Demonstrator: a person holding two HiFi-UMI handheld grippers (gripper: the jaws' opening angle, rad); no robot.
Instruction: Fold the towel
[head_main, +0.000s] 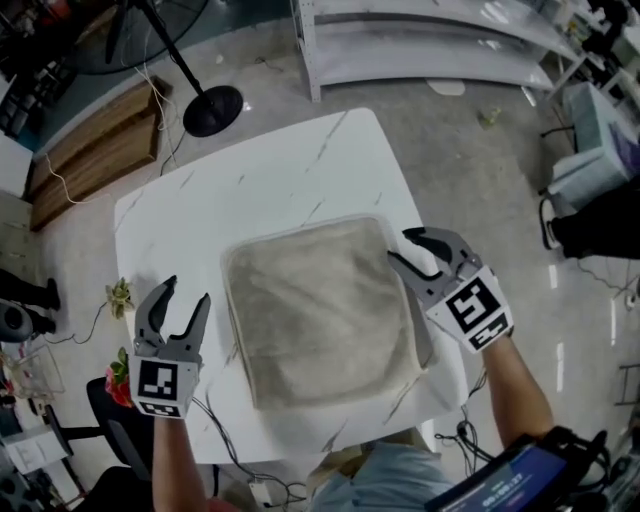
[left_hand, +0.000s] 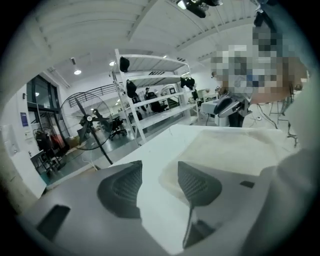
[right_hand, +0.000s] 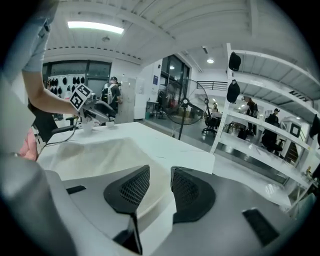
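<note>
Nearest you, your left gripper (head_main: 188, 292) hangs over the near left part of the white, grey-veined square table (head_main: 270, 180). Its jaws are apart with nothing between them, and only bare tabletop and the towel's left edge show beyond. Your right gripper (head_main: 400, 246) is by the table's right edge, jaws likewise parted and empty, tips just at the towel's far right corner.

Between the two lies the beige, soft terry towel (head_main: 320, 310). It looks already doubled into a rough square and reaches from the table's middle toward its near edge, its right side close to the right edge. Expect it to be light, limp and a little grippy, so it will sag and drag rather than hold a shape. Pinch all the layers at two corners of one side, deep enough that the lower ply doesn't slip out.

Past the table's far left corner stands a black pedestal fan (head_main: 212, 110), and white metal shelving (head_main: 420, 40) lies further off.
</note>
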